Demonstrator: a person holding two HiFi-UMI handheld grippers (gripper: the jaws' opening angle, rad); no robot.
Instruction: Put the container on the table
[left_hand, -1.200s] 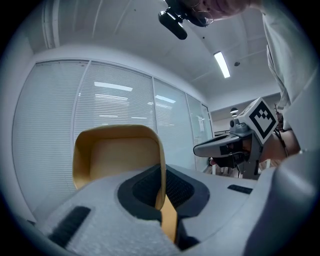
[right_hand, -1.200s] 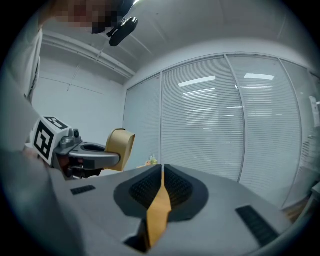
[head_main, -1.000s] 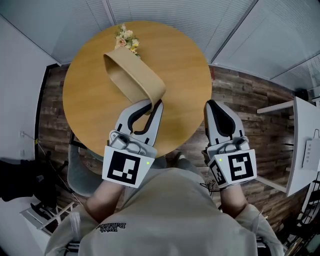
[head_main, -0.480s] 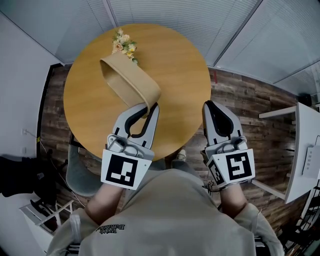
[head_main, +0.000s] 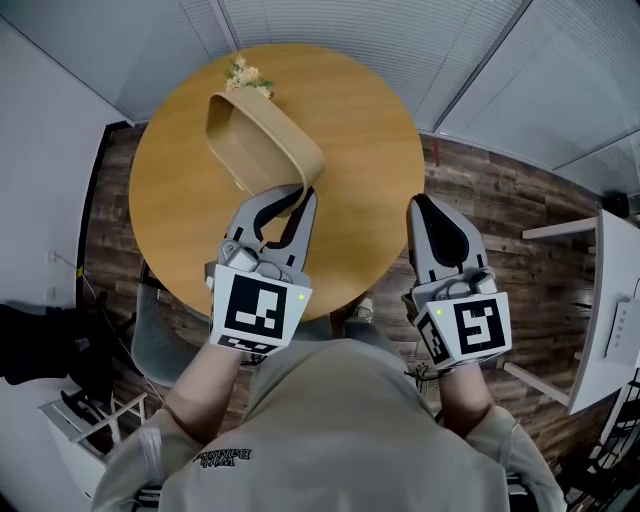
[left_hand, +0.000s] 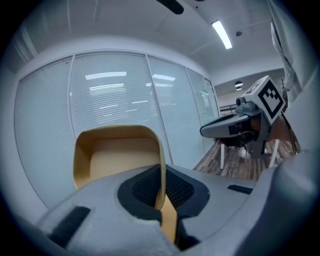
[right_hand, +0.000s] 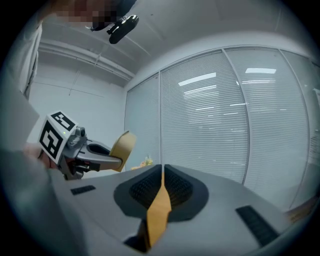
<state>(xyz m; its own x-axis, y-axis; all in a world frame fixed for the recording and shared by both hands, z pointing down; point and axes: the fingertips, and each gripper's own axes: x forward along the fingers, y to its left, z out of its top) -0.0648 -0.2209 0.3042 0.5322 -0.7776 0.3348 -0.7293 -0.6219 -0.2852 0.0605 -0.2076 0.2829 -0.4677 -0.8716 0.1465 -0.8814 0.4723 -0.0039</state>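
A tan container (head_main: 262, 150), paler beige inside, and a honey-brown counter (head_main: 360, 140) with faint wood grain. The left gripper (head_main: 283, 200) and right gripper (head_main: 422, 207) are pale grey with black-lined jaws, each bearing black-and-white square markers. Cream and pink flowers (head_main: 243, 75) with green leaves; dark brown plank floor (head_main: 500, 230); pale grey, fine-lined blinds (head_main: 330, 25); the person's khaki shirt (head_main: 340, 430).

Nothing readable is showing — the small print (head_main: 222, 455) on the person's shirt (head_main: 340, 420) is sitting upside down, illegible.
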